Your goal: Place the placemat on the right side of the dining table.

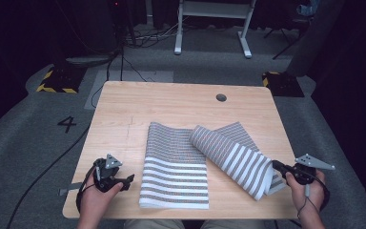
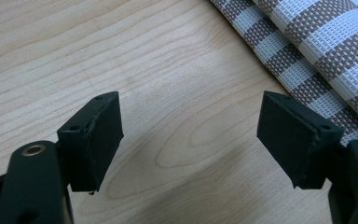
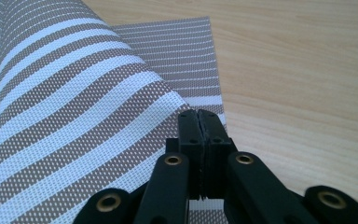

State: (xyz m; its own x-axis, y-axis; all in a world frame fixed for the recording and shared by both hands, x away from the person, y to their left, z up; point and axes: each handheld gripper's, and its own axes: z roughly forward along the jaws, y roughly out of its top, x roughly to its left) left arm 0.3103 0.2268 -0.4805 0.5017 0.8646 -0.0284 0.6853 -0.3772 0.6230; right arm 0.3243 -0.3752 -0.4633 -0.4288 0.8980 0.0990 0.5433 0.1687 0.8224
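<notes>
Striped mat [image 1: 174, 164], long axis toward person, right flap [image 1: 236, 155] folded diagonally

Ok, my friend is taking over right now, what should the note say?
Left gripper: open, empty, over bare wood just left of the striped mat.
Right gripper: shut on the mat's right end, at a corner.
Mat: lies on the table; its left part is flat, its right part is lifted and curled over in a loop.
Done: right end picked up and brought partway across.
Left: probably carry that end over to finish the fold, line up the edges, let go. The left gripper may help hold the flat part down.
</notes>
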